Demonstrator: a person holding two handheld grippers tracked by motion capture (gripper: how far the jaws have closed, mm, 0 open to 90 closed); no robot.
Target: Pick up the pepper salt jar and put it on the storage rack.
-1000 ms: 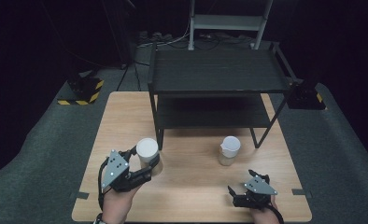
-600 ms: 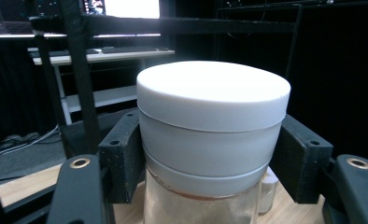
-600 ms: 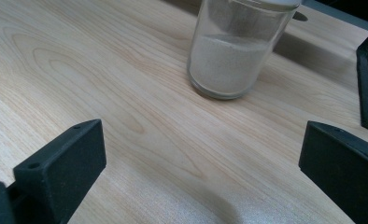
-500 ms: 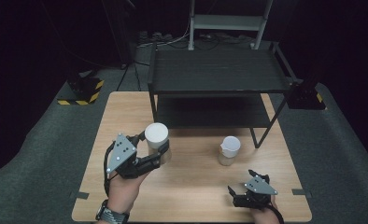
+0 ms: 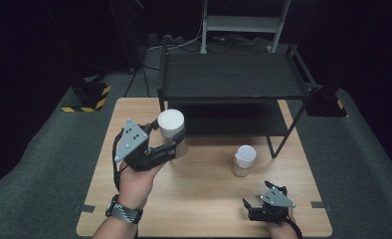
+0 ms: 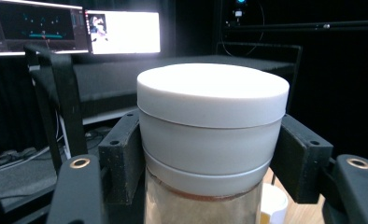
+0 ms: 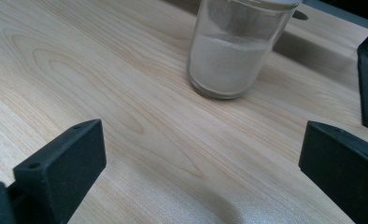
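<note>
A glass jar with a white lid (image 5: 172,130) and pale powder inside hangs above the left half of the wooden table (image 5: 204,199). My left gripper (image 5: 176,144) is shut on it, and the left gripper view shows the jaws pressed to both sides of the jar (image 6: 212,121) just under the lid. A second jar (image 5: 244,161) of the same powder stands on the table at centre right. My right gripper (image 5: 257,193) rests low near the front right edge, open, with bare wood between its jaws (image 7: 205,163). The second jar (image 7: 236,51) stands a little ahead of them.
A black two-level metal rack (image 5: 231,74) stands on the far half of the table, and one of its legs (image 7: 366,79) is just right of the second jar. Monitors (image 6: 121,32) glow behind the rack. Grey carpet surrounds the table.
My left gripper has lifted the white-lidded jar and carried it forward and to the right, toward the rack. The right gripper and the second jar have not moved.
</note>
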